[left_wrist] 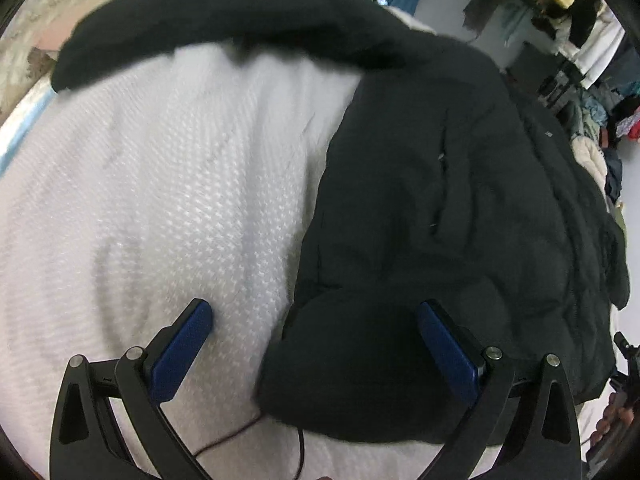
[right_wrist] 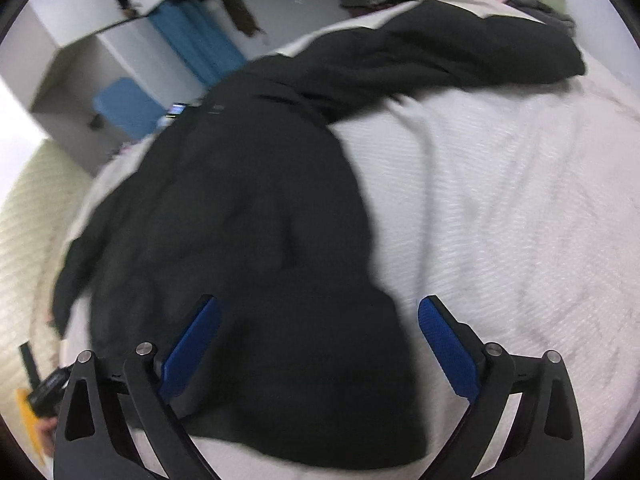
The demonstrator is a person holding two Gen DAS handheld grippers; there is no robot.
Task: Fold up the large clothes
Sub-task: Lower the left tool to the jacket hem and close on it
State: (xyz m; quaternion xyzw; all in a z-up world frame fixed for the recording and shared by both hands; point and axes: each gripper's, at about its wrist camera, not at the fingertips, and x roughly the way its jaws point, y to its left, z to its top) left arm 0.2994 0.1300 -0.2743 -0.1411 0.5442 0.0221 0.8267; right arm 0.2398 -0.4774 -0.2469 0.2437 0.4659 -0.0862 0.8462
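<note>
A large black padded jacket (left_wrist: 440,200) lies spread on a white textured bedcover (left_wrist: 160,200). One sleeve (left_wrist: 224,12) stretches across the far side toward the left. My left gripper (left_wrist: 316,332) is open, hovering over the jacket's near rounded edge, its blue pads (left_wrist: 182,354) wide apart. In the right wrist view the same jacket (right_wrist: 240,220) lies to the left and a sleeve (right_wrist: 460,56) runs to the far right. My right gripper (right_wrist: 318,336) is open above the jacket's near hem, with nothing between its fingers.
The white bedcover (right_wrist: 500,220) fills the right side. A thin dark cable (left_wrist: 280,432) lies on the cover near the left gripper. Blue fabric (right_wrist: 200,44), a white shelf unit (right_wrist: 80,60) and piles of clothes (left_wrist: 592,128) stand beyond the bed. A hand (left_wrist: 612,420) shows at the lower right edge.
</note>
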